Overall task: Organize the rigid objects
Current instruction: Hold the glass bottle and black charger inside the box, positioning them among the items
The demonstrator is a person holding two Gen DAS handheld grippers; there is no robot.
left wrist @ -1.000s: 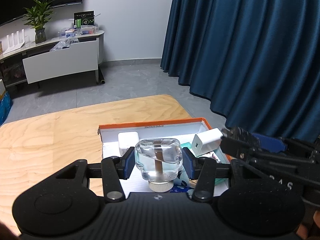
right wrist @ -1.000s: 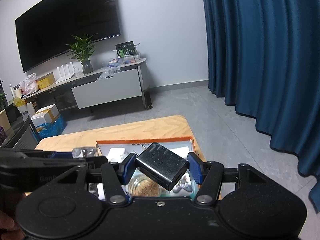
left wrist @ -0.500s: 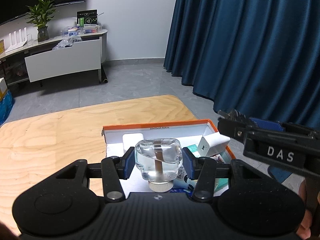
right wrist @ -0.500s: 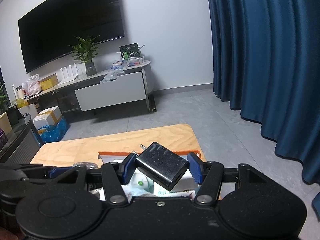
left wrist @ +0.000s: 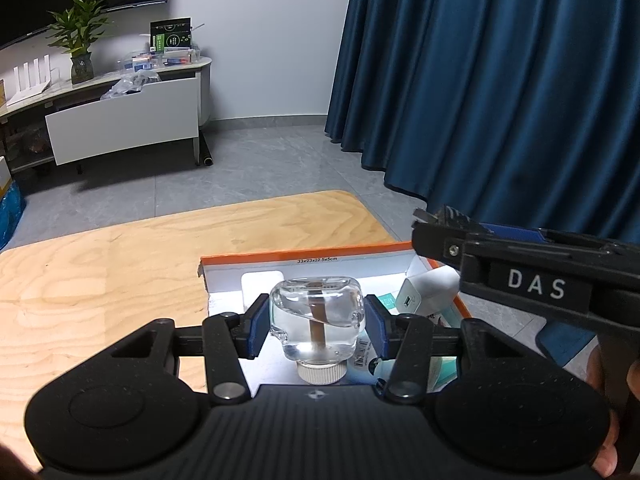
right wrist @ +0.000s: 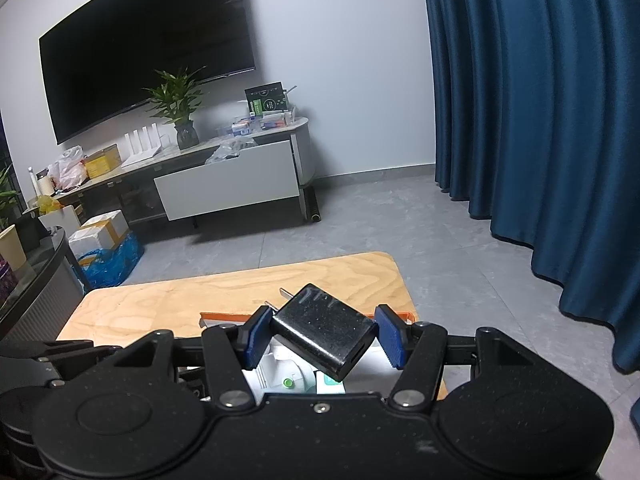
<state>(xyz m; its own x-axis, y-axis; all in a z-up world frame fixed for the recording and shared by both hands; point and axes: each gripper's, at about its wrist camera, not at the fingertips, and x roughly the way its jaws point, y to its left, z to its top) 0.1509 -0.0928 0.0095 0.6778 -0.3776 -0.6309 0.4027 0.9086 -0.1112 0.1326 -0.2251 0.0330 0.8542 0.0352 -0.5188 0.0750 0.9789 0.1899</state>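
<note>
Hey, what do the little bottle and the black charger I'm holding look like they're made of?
The bottle in the left hand-held gripper looks like clear glass, possibly hard plastic: thick see-through walls with bright glints, and a ribbed pale cap, likely plastic. The charger in the right hand-held gripper looks like glossy black plastic, its top scuffed, with two metal prongs.

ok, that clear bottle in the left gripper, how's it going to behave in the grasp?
The clear bottle looks like smooth, rounded glass, so it may slip or twist between the left gripper's pads. It is part-filled with liquid, so probably heavy for its size, and sloshing could shift it. It is held cap toward the camera; likely fragile if dropped into the orange-rimmed box.
</note>
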